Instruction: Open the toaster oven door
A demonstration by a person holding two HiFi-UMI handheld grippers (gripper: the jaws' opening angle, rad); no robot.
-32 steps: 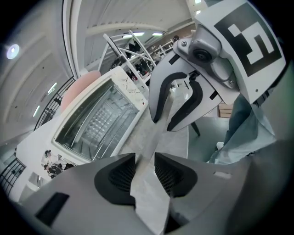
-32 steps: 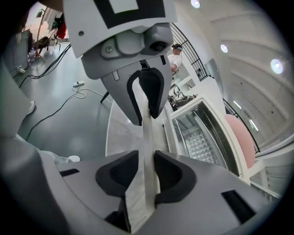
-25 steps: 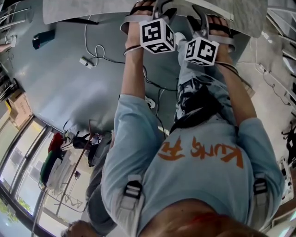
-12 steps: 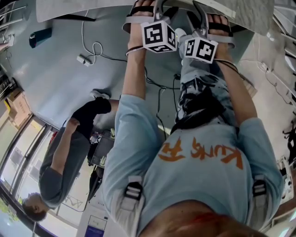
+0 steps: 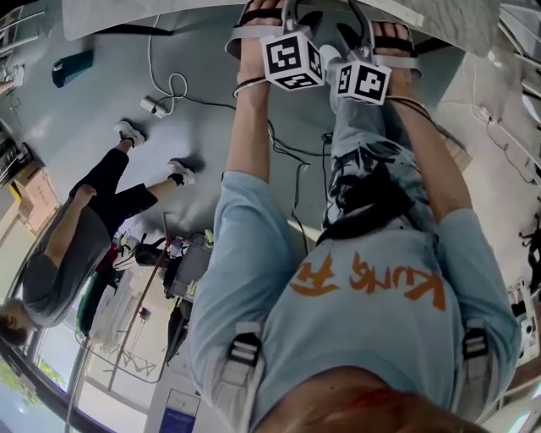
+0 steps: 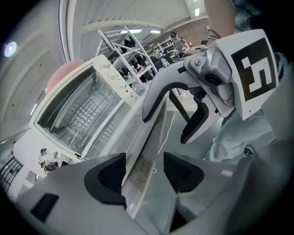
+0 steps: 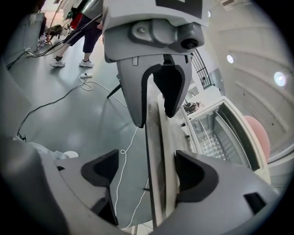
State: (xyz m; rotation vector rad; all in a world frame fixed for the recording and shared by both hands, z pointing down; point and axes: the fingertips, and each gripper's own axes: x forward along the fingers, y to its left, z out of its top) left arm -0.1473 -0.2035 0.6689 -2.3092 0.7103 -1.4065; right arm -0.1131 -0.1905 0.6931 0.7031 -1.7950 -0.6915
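The white toaster oven (image 6: 76,117) stands with its door (image 6: 146,153) swung down, so the wire rack inside shows. The door appears edge-on in both gripper views. My left gripper (image 6: 144,172) straddles that edge. Its jaws have just been opening and the pads stand off the door. My right gripper (image 7: 149,172) straddles the same door edge (image 7: 157,183), its jaws also just opened wide with gaps on both sides. Each gripper view shows the other gripper further along the edge. In the head view only the marker cubes (image 5: 292,59) (image 5: 363,80) show; the jaws are hidden.
A bystander (image 5: 80,228) walks on the grey floor at the left. Loose cables (image 5: 169,89) and a plug lie on the floor, and a cart with gear (image 5: 173,266) stands behind me. A white table edge (image 5: 127,13) crosses the top.
Both marker cubes have drifted slightly toward the top of the head view. A bystander has walked into view at the left and moved further left.
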